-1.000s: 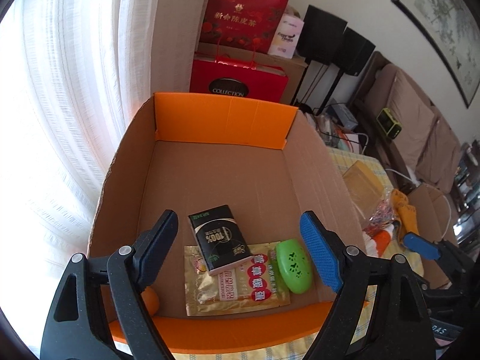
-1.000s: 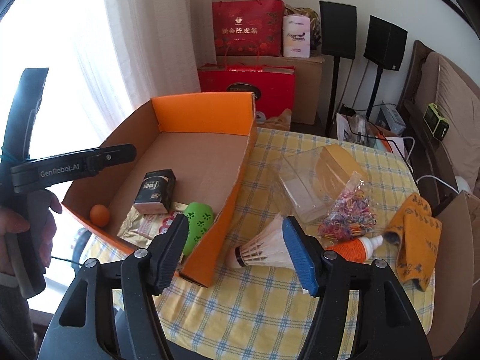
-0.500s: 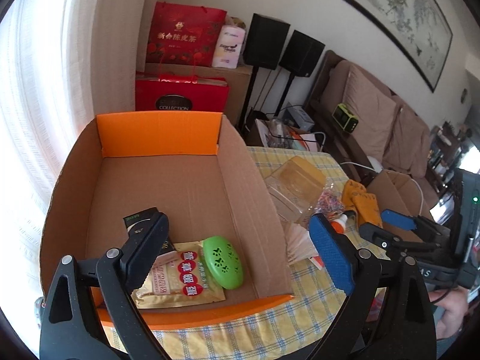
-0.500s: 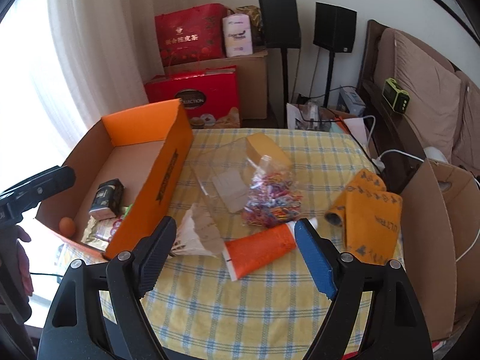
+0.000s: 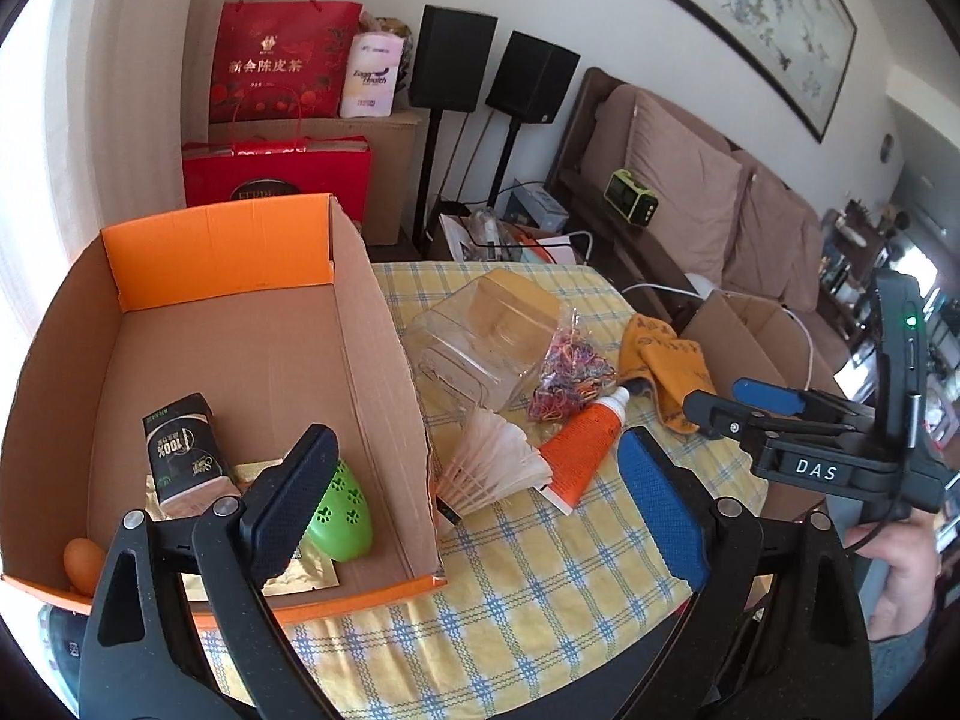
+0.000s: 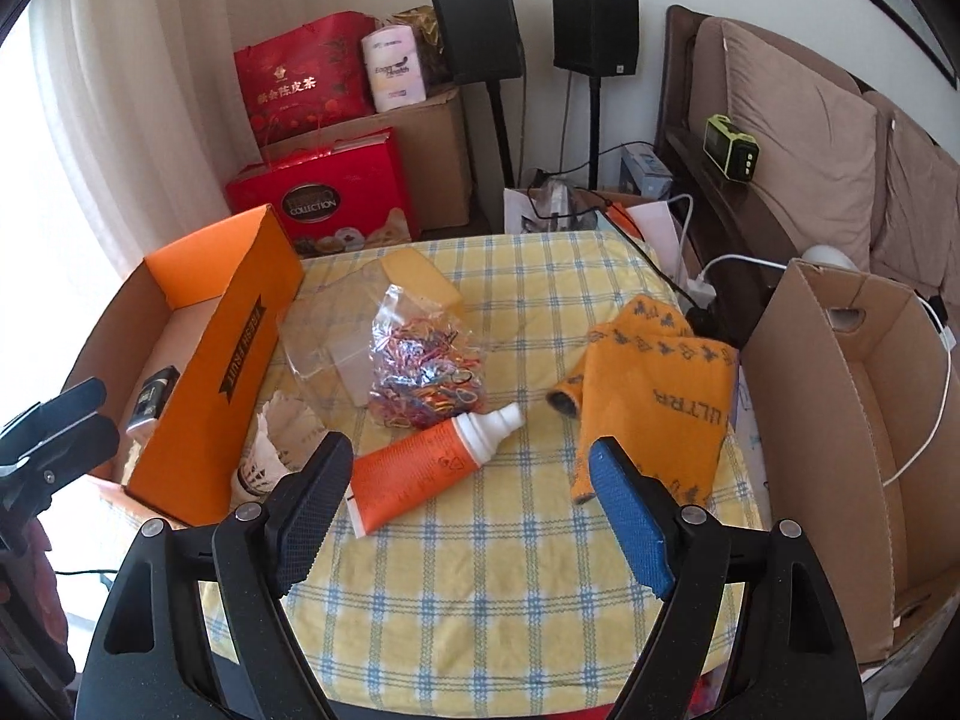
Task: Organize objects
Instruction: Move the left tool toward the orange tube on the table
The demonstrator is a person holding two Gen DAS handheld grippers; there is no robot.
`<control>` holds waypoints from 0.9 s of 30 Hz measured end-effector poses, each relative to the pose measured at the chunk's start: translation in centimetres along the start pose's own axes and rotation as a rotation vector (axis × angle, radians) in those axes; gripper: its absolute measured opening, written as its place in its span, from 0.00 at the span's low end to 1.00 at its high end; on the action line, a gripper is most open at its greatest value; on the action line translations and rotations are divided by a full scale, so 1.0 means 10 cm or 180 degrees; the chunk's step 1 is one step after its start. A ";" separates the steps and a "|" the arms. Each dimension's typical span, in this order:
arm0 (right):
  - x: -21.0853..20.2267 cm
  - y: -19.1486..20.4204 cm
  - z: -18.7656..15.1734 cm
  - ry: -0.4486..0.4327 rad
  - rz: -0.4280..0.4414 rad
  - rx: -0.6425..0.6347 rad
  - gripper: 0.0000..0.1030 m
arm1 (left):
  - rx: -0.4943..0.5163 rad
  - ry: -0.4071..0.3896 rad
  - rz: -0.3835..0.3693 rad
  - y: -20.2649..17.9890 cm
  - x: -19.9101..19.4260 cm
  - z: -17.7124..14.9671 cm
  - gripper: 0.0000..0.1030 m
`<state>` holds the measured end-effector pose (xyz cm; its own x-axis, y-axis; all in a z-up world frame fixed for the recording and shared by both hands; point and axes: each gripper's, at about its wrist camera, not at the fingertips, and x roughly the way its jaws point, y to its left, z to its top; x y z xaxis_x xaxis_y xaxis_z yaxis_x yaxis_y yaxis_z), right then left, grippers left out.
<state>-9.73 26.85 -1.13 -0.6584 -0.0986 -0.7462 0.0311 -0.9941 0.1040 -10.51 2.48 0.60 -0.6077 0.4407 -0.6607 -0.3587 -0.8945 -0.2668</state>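
Note:
My left gripper (image 5: 474, 444) is open and empty, above the box's near right corner and a white shuttlecock (image 5: 492, 468). The orange cardboard box (image 5: 228, 252) holds a black packet (image 5: 180, 450), a green case (image 5: 342, 516), a gold sachet (image 5: 300, 576) and an orange ball (image 5: 84, 558). My right gripper (image 6: 471, 447) is open and empty, hovering over an orange tube (image 6: 420, 468) on the checked cloth. Beyond the tube lie a bag of coloured rubber bands (image 6: 420, 372) and a clear container (image 6: 336, 330). Orange socks (image 6: 654, 396) lie to the right.
A tall brown carton (image 6: 840, 420) stands against the table's right edge. Red gift bags (image 6: 324, 198), speakers and a sofa lie beyond the table. A hand (image 5: 900, 570) holds the right gripper at the left wrist view's right edge.
Both views have swung right, from the box's inside to the tabletop items. Both sets of jaws stand a little wider. Nothing has been picked up.

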 end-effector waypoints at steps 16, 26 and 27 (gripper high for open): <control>0.36 0.03 -0.14 0.0235 0.0130 0.0071 0.70 | 0.0078 0.0019 -0.0038 -0.08 0.00 -0.23 0.91; 0.21 -0.13 -0.16 0.0128 0.0020 0.0176 0.69 | 0.0378 0.0047 -0.0098 -0.42 0.11 -0.30 0.91; 0.18 -0.16 -0.16 0.0115 0.0009 0.0194 0.69 | 0.0410 0.0047 -0.0111 -0.45 0.13 -0.30 0.91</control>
<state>-9.81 28.21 -3.70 -0.6307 -0.1041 -0.7690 -0.0137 -0.9893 0.1451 -7.54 6.87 -1.13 -0.5830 0.4692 -0.6632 -0.4680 -0.8613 -0.1980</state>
